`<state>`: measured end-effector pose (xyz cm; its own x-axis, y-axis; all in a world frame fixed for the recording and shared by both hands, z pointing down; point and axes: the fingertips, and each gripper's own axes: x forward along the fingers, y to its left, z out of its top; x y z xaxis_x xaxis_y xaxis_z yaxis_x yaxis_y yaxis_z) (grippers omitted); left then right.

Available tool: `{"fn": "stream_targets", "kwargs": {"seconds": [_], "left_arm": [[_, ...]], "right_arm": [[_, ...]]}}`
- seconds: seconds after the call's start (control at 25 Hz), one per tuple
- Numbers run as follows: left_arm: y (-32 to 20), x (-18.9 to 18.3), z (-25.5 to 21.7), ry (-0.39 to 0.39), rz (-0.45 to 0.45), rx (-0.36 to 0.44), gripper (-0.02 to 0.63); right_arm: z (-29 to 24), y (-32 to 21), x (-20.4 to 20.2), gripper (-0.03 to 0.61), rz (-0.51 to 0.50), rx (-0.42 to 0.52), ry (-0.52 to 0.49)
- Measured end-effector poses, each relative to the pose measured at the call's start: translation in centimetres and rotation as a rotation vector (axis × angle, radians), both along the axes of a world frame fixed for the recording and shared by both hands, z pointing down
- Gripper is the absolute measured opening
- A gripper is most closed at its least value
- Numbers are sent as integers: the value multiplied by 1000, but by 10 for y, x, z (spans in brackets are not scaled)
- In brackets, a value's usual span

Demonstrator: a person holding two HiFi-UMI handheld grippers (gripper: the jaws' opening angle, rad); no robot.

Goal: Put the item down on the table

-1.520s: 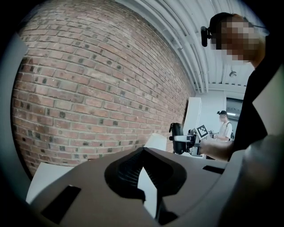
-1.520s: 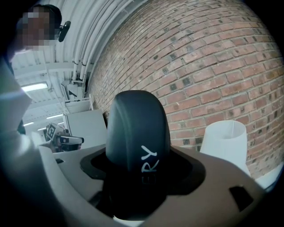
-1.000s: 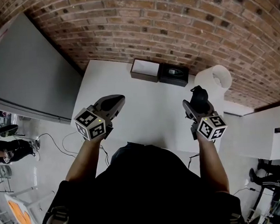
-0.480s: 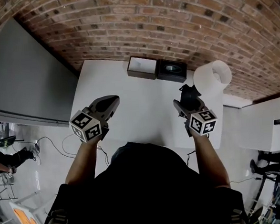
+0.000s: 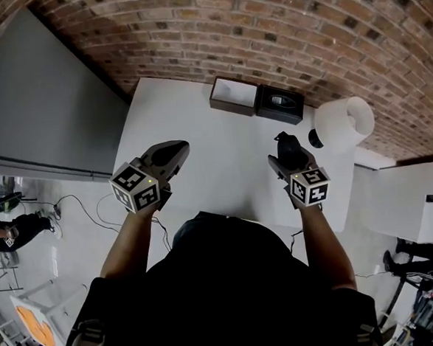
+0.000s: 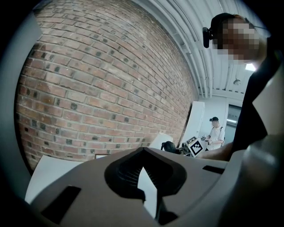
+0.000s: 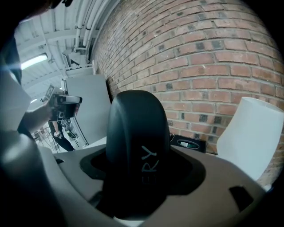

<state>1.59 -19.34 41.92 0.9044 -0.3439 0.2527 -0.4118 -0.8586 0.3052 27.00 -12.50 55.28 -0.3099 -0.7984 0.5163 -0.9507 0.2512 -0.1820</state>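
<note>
The right gripper (image 5: 283,145) was clamped on the black item (image 7: 135,133), a smooth, rounded thing with pale letters on its face; the jaws stood fairly wide, one on either flank of it, and it filled the gap between them. Its long axis ran forward along the jaws, and its domed end stuck out well past the tips. The white table (image 5: 223,157) lay below and ahead of the jaws, and the item was not yet touching it, as far as the head view showed. Ahead and to the right of the jaws stood a white paper roll (image 7: 255,133); straight ahead, at the table's far edge, lay a dark box (image 7: 188,144). Bare tabletop lay just under the tips, so the coming move looked like a plain lowering, then a release. The left gripper (image 5: 174,152) hung well off to the left of the item, its jaws drawn together at the tips with nothing between them, so the right hand alone had the job
</note>
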Motion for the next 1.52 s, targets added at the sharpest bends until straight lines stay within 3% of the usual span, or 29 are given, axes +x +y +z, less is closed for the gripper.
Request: {"fn": "stream_targets", "kwargs": {"seconds": [0.6, 1.52], "left_arm": [[-21, -33, 21, 5, -47, -46, 17], [-57, -60, 60, -7, -98, -129, 17]], "right_arm": [[94, -13, -51, 359, -161, -192, 112], [202, -33, -81, 359, -298, -403, 182]]}}
